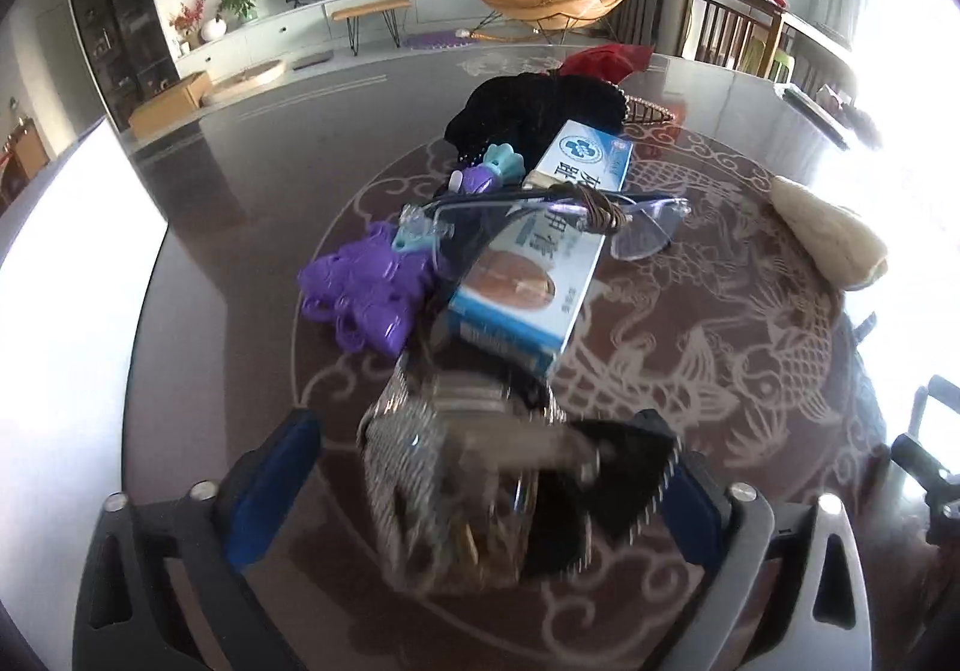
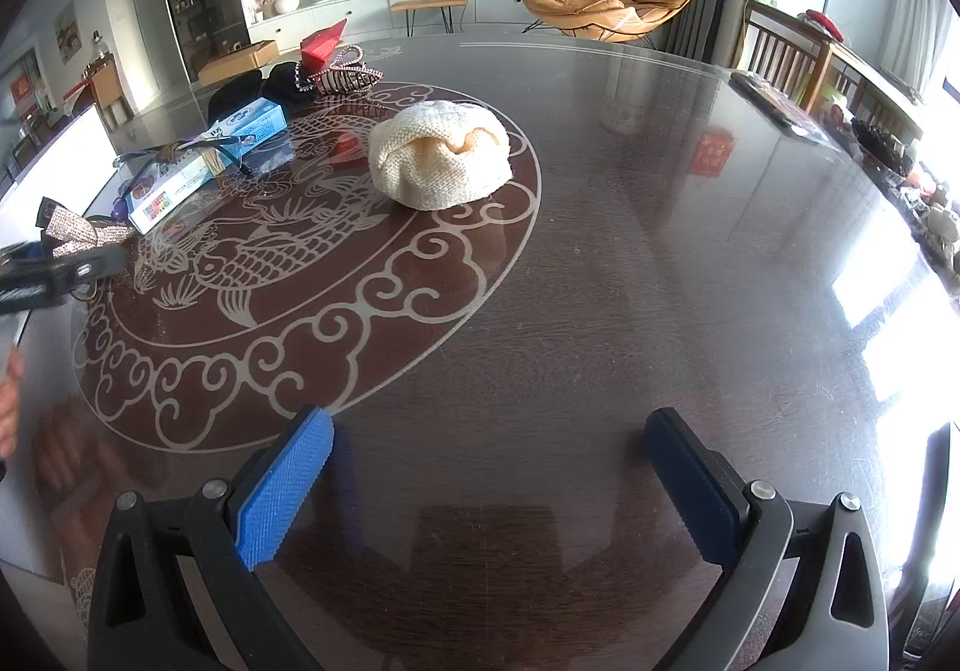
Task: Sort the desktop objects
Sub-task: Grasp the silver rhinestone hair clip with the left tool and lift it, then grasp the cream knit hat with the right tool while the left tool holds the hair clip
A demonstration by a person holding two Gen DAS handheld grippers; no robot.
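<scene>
Across the middle of both frames the round, dark glass bench (image 2: 600,263) is carrying everything, and judging by how its load is lying, the sorting is barely getting going. Nearly all the items are still crowding together in one heap, sitting at centre in the left wrist frame and at upper left in the right wrist frame.

Lying apart from that heap, the cream knitted hat (image 2: 441,155) is resting alone on the fish pattern, upper centre of the right frame, which may be counting as one item already separated. At the far end of the pile a black cloth bundle (image 1: 534,110) is lying with a red folded item (image 1: 606,59) behind it. Nearer, the blue and white box (image 1: 540,269) is running diagonally through the heap, with a pair of glasses (image 1: 558,218) draped across it. Left of the box a purple plastic clip (image 1: 360,299) is touching the pile, and a smaller purple and teal clip (image 1: 486,170) is sitting above it.

At lower centre of the left frame the left gripper (image 1: 486,485) is standing about half open around a glittery bow hair clip (image 1: 474,467), blurred; its pads are flanking the clip, and whether they are pressing on it I cannot tell. At the bottom of the right frame the right gripper (image 2: 489,473) is hanging wide open and empty over bare glass.
</scene>
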